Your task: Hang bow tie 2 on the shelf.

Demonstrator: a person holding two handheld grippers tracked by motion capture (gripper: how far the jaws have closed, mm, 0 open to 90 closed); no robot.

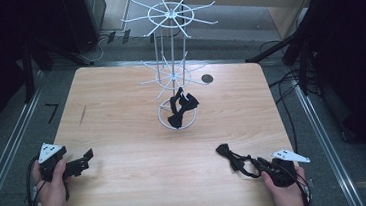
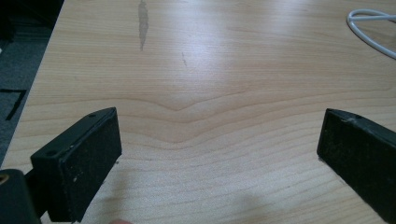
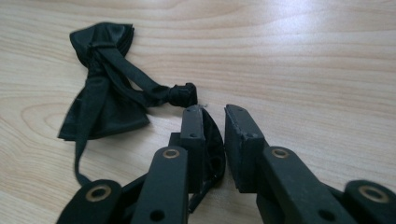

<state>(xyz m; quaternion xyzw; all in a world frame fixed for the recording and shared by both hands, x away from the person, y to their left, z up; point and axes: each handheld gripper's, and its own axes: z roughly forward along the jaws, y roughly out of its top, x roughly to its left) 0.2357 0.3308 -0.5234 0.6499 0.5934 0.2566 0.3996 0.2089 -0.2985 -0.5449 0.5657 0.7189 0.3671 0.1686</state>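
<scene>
A black bow tie (image 1: 227, 153) (image 3: 100, 93) lies flat on the wooden table (image 1: 121, 113) near its front right corner, its thin strap trailing toward me. My right gripper (image 1: 255, 164) (image 3: 215, 112) sits low at the strap's end. Its jaws stand only a narrow gap apart. A loop of the strap (image 3: 212, 154) lies between them against the left pad, and a sliver of wood shows before the right pad. My left gripper (image 1: 86, 159) (image 2: 219, 135) rests at the front left, wide open over bare wood. A second black bow tie (image 1: 182, 108) lies on the base ring of a white wire stand (image 1: 173, 71).
The tall white wire stand has two tiers of spoke arms; its base ring (image 2: 371, 29) curves into the left gripper view at top right. A small dark round spot (image 1: 207, 79) marks the table behind it. Dark floor, cables and black frames surround the table.
</scene>
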